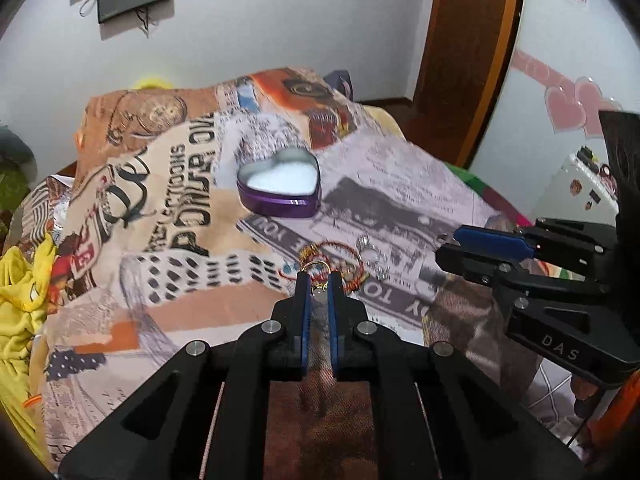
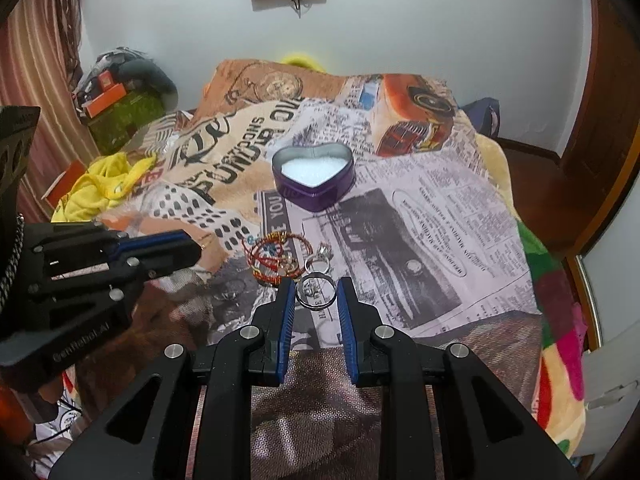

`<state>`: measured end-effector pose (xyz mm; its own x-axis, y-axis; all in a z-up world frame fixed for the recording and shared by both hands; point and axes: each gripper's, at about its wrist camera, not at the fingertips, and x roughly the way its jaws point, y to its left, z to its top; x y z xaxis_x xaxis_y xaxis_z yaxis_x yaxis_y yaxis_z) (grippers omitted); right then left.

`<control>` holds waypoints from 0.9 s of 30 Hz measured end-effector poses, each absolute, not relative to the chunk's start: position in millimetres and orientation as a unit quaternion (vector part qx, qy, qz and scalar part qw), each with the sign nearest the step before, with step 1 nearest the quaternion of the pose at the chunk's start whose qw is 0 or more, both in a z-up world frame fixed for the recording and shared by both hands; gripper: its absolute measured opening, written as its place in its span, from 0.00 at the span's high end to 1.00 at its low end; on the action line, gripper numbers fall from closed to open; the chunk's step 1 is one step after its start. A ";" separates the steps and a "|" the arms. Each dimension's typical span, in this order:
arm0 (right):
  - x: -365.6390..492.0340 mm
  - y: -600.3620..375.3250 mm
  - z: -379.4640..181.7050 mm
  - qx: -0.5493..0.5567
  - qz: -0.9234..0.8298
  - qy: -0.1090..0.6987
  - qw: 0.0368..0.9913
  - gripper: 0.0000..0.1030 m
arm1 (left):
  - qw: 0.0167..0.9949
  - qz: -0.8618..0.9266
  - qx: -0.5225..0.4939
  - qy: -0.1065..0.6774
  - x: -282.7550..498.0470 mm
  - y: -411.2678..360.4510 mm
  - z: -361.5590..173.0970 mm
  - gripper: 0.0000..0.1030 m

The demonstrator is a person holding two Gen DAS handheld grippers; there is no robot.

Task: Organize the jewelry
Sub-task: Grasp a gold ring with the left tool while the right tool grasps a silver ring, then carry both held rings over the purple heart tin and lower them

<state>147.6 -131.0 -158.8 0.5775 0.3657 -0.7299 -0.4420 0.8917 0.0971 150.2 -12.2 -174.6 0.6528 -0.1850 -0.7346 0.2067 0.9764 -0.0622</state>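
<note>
The other gripper's body reads "DAS" in the left wrist view. Left gripper (image 1: 319,280) fingers narrow, pinching a small gold ring (image 1: 316,267). Right gripper (image 2: 316,286) fingers wide around a silver ring (image 2: 315,295). The lidless purple heart tin (image 2: 313,178) with white lining sits far on the printed blanket (image 2: 420,216), well apart.

Even, soft indoor light, moderately bright; source not visible. Shadows faint, diffuse. White lining of the heart tin (image 1: 280,179) blown out, no detail. Strong fisheye bending: wall (image 2: 400,32) and door frame (image 1: 492,60) curve, dark vignette in the corners. Slight softness overall, worse toward edges; mild compression smear on the bed's blanket print (image 2: 420,220).
</note>
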 end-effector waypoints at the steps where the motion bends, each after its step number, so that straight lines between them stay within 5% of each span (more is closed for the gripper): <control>1: 148.3 -131.3 -155.8 -0.047 0.226 0.396 0.889 0.81 | 0.911 -0.107 0.012 0.399 150.3 -10.9 -171.1 0.94; 27: 207.1 -115.7 -124.5 -0.045 0.218 0.324 0.919 0.81 | 0.936 -0.090 0.000 0.341 218.9 15.0 -139.9 0.94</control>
<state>207.1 -115.7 -124.5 0.6944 0.3720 -0.6159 -0.4302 0.9008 0.0591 218.9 15.0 -139.9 0.7517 -0.1684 -0.6376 0.1685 0.9838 -0.0612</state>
